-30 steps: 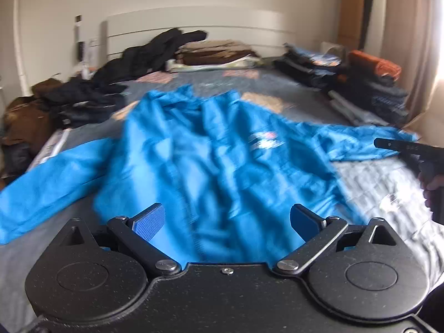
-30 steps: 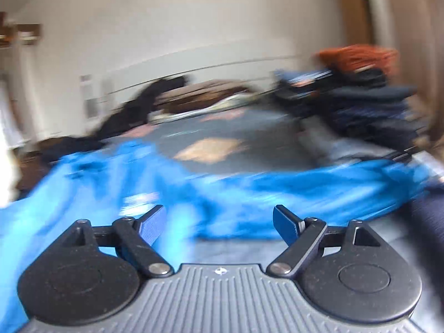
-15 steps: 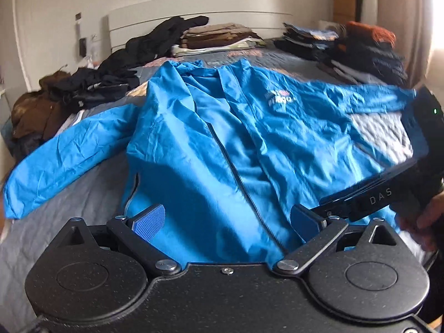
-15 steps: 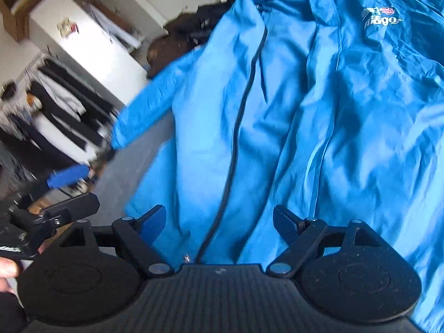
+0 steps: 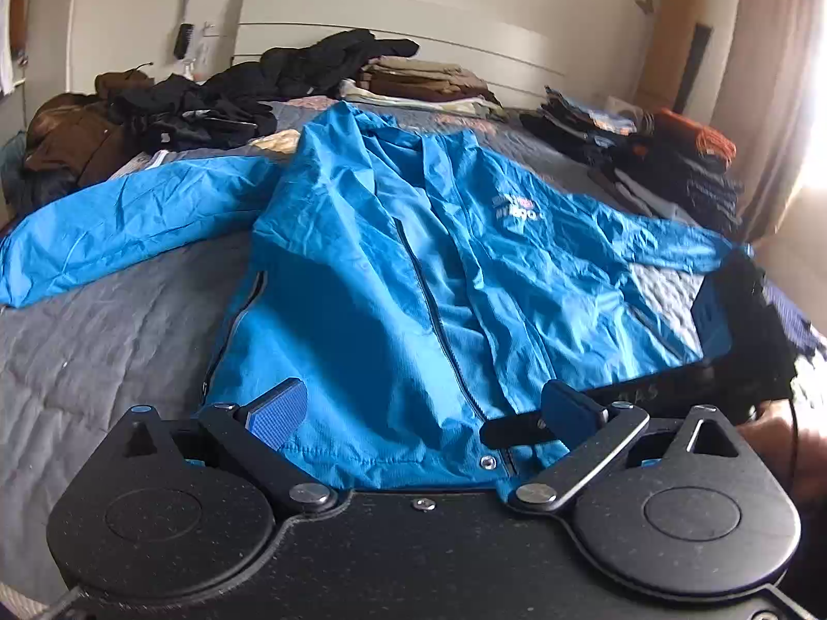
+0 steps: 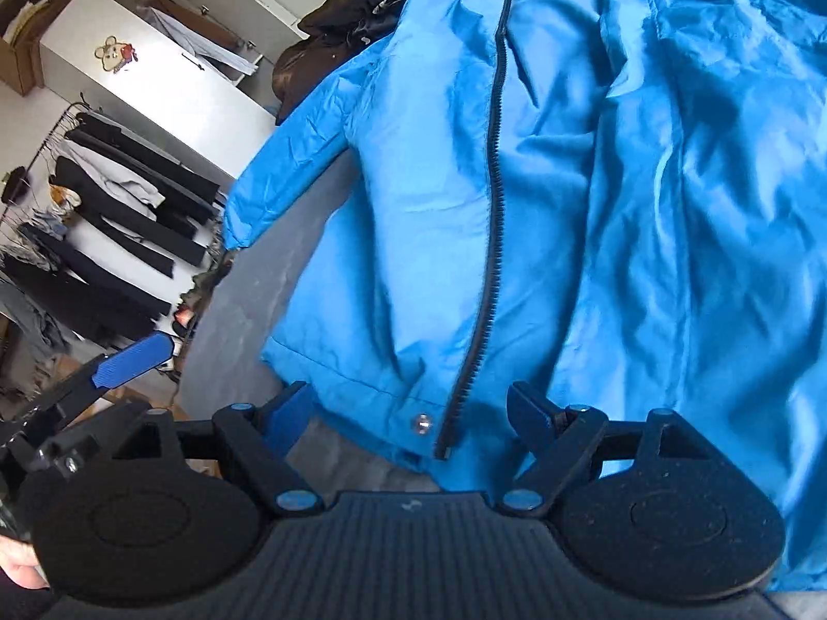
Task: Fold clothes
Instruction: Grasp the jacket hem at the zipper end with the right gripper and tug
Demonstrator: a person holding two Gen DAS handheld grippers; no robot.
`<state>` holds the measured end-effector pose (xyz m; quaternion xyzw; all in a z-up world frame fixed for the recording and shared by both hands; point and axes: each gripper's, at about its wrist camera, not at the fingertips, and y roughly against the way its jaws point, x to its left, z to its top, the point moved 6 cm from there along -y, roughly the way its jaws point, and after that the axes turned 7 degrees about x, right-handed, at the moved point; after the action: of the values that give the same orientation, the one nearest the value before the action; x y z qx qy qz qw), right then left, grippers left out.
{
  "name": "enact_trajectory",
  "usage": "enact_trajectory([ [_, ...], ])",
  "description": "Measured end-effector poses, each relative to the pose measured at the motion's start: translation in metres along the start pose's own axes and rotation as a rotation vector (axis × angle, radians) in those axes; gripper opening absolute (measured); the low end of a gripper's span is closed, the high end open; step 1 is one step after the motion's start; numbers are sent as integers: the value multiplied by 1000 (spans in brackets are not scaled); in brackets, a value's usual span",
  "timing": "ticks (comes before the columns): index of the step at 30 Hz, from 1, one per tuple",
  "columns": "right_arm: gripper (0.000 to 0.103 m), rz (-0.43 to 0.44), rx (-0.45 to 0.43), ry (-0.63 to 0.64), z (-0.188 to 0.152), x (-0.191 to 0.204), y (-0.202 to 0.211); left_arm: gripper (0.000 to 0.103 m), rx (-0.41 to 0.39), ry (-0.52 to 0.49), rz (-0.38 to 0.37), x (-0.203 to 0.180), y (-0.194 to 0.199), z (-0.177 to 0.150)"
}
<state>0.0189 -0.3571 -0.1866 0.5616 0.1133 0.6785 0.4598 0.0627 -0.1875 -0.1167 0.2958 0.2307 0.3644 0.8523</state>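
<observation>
Both hand-held grippers, left (image 5: 421,408) and right (image 6: 408,413), hover spread wide over the near hem of the crinkly bright-blue zip-front nylon jacket (image 5: 413,268), probably lining up a fold. It lies flat, sleeves outstretched, on the grey quilted bed (image 5: 98,330); clothes piles line the far headboard.

the left gripper (image 5: 418,408) is matte black with a faint speckle: two round discs at 7 and 5 o'clock, each with a triangular cut-out above. silver screws pin the angled arms, and the fingers (image 5: 276,405) carry ribbed blue pads. the right gripper (image 6: 408,413) matches it, with blue-tinted screws and a ridged grey-black housing at 6 o'clock.
</observation>
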Motion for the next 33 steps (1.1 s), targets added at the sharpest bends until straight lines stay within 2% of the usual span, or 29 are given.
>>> enact_trajectory([
  [5, 83, -44, 24, -24, -2, -3, -14, 97, -30, 17, 28, 10, 1, -2],
  [8, 80, -74, 20, 6, -4, 2, -18, 97, -42, 35, 24, 14, 4, 0],
  [12, 72, -95, 13, 20, -3, 6, -21, 98, 18, 45, 0, 15, -1, -3],
  [19, 70, -117, 6, 19, -1, 8, -23, 98, 135, 11, 32, 3, -3, -14],
  [27, 68, -136, 0, 28, -1, 14, -28, 98, 171, 4, 38, -11, 9, -16],
  [32, 56, -155, -13, 28, 0, 13, -30, 98, 170, 5, 38, -13, 12, -19],
  [33, 49, -165, -14, 28, 0, 12, -31, 98, 169, 8, 38, -12, 13, -18],
])
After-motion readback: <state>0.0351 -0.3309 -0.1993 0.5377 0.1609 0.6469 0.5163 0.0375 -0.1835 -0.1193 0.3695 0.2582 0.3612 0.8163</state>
